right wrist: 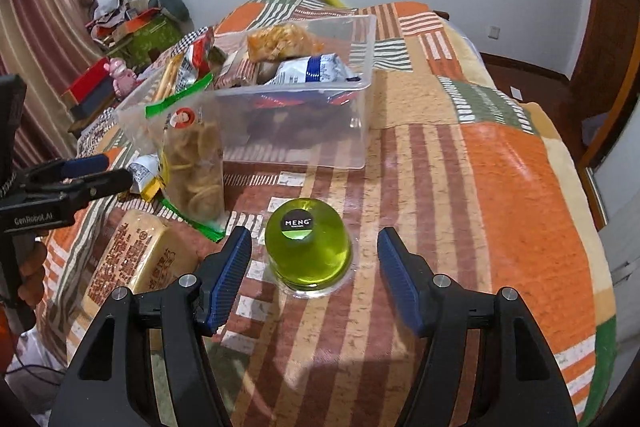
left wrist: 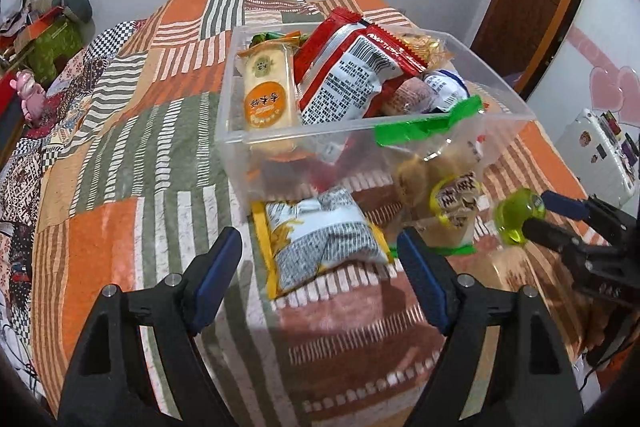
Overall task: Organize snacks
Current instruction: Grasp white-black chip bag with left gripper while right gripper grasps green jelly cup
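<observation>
Sitting on the patchwork quilt (right wrist: 500,187), a clear bin (right wrist: 362,67) brims with snacks. My left tongs (left wrist: 320,267), spread wide, straddle a snack packet (left wrist: 324,239) lying lengthwise away from me. My right tongs (right wrist: 314,259), half-spread and empty, flank the green jelly cup (right wrist: 308,251).

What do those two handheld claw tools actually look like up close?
Both claws, left claw and right claw, look alike: black plastic arms with triangular cut-outs and silver pins. Each finger carries a ridged blue pad. White lettering "GenRobot.AI" marks the left claw's side.
</observation>
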Available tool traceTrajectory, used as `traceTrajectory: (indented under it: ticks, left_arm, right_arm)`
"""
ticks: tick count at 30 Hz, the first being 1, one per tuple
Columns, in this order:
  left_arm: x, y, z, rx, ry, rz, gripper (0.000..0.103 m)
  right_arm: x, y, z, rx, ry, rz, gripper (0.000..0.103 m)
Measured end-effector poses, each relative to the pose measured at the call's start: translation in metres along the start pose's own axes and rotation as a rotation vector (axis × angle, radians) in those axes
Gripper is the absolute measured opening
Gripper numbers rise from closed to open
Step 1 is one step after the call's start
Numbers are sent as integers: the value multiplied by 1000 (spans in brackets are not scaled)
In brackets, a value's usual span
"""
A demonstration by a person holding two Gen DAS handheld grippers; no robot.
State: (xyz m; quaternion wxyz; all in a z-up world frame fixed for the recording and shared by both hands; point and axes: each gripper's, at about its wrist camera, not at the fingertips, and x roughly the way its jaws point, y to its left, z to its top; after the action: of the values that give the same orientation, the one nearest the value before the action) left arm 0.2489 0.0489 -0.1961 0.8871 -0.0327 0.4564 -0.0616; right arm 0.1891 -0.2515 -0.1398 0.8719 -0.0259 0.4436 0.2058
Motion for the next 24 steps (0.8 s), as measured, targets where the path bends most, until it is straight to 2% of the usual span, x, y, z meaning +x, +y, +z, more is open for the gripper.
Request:
traceTrajectory:
  ticks: [4, 7, 9, 11, 14, 16, 18, 20, 24]
  left_arm:
    - [20, 1, 3, -16, 38, 22, 80]
    - [31, 5, 0, -56, 64, 7, 80]
    - [35, 7, 0, -81, 67, -10, 80]
    - [39, 7, 0, -88, 68, -10, 80]
    - [44, 4, -1, -68, 63, 12, 79]
    - [44, 0, -3, -52, 56, 24, 77]
    - [41, -3, -5, -29, 52, 16, 67]
    - [36, -6, -6, -10, 49, 7, 61]
    - [24, -4, -11, -3, 35, 7, 58]
  right_arm:
    - [4, 1, 1, -7, 13, 4, 62]
    - [6, 2, 3, -9, 23, 12, 61]
    - [8, 3, 2, -7, 26, 8, 57]
    - [11, 4, 3, -6, 36, 10, 47]
    - [13, 5, 1, -4, 41, 6, 47]
    - [12, 5, 1, -4, 36, 5, 46]
    - [10, 6, 0, -10, 25, 2, 45]
    - [9, 7, -1, -14, 20, -2, 44]
    - [7, 7, 0, -12, 7, 0, 44]
